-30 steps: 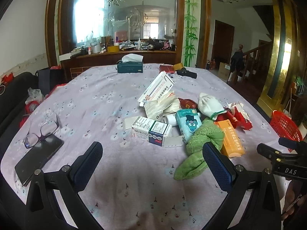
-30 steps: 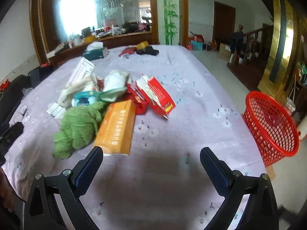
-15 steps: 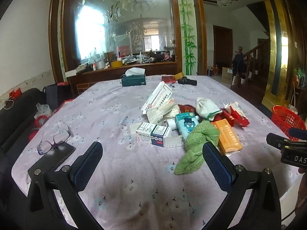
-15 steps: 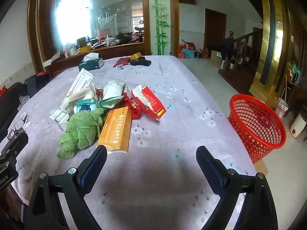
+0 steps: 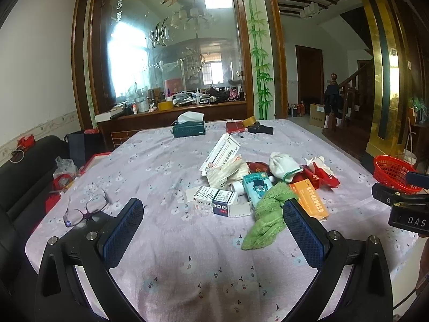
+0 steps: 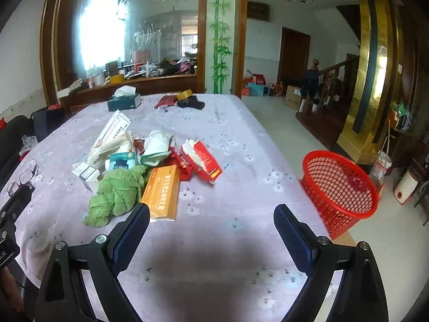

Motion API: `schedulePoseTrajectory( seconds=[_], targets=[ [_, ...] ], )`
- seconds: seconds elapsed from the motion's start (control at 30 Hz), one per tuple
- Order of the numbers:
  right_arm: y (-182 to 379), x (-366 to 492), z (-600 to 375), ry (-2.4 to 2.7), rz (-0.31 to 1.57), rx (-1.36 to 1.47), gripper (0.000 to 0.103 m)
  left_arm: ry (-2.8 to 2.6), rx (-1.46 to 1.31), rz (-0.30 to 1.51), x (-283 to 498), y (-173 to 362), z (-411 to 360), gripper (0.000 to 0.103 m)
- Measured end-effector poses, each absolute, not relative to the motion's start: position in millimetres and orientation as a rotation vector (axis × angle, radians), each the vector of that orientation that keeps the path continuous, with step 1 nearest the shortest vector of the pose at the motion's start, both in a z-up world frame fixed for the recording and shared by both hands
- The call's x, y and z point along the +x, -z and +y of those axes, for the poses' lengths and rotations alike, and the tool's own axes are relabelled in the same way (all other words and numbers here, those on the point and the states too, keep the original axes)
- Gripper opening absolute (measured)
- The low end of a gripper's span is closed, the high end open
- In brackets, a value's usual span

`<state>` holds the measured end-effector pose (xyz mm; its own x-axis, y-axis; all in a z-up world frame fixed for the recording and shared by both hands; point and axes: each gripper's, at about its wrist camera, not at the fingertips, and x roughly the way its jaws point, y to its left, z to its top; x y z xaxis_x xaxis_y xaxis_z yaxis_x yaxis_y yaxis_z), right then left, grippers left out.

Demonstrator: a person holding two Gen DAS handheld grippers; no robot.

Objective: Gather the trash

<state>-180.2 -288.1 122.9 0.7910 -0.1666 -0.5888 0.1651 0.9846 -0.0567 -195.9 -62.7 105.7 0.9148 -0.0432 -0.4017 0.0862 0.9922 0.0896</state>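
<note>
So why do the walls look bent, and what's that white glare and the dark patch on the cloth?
Left wrist view: the fisheye lens bows the brown wooden frame, and daylight washes out the etched glass partition. Right wrist view: the same glare whitens the glass, the gold pillar curves, and a soft dark shadow lies on the lilac flowered tablecloth between the open right gripper fingers.

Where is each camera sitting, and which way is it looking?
Left wrist view: sits on the left tool, open, looking across the lilac flowered tablecloth at the trash pile; the right tool's black body shows at the right edge.
Right wrist view: sits on the right tool, open, looking over the table's right side toward the red mesh plastic basket on the floor.
Both show the fuzzy green cloth, the flat orange cardboard box and the basket.
</note>
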Motion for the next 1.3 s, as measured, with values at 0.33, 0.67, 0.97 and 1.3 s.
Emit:
schedulePoseTrajectory(
  seconds=[0.33, 0.67, 0.97, 1.3],
  targets=[
    [-140, -190, -292, 0.197, 0.584, -0.010, 0.096, 0.087, 0.111, 0.385, -200, -117, -70, 0.103],
    [-151, -196, -291, 0.203, 0.553, -0.025, 0.096, 0.082, 0.109, 0.371, -201, -123, -70, 0.103],
    [-160, -198, -291, 0.207, 0.531, -0.026, 0.096, 0.095, 0.117, 0.353, -200, -131, -73, 0.103],
    [-167, -201, -294, 0.212, 0.513, -0.021, 0.096, 0.102, 0.118, 0.349, -201, -136, -77, 0.103]
  ],
)
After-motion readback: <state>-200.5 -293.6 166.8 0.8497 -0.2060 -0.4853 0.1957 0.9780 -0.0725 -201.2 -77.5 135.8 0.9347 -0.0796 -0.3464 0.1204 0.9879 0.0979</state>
